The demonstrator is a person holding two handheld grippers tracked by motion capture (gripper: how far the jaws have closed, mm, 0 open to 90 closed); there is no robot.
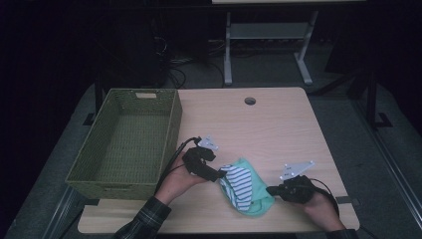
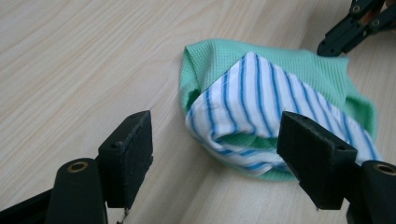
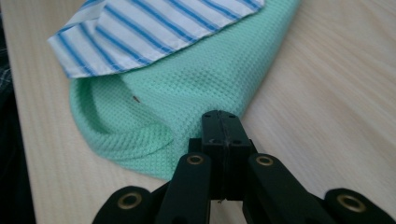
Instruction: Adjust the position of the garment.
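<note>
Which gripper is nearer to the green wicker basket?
Left. The left gripper is just beside the green wicker basket's right wall, open at the striped cloth. The right gripper is farther away, beyond the green cloth, jaws shut at its edge.

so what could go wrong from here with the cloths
The right gripper is shut at the green cloth's edge; whether it pinches cloth is hard to tell, so a pull may slip off. The striped cloth lies loose on top and could slide off. The left gripper is open, so nothing holds that side.
</note>
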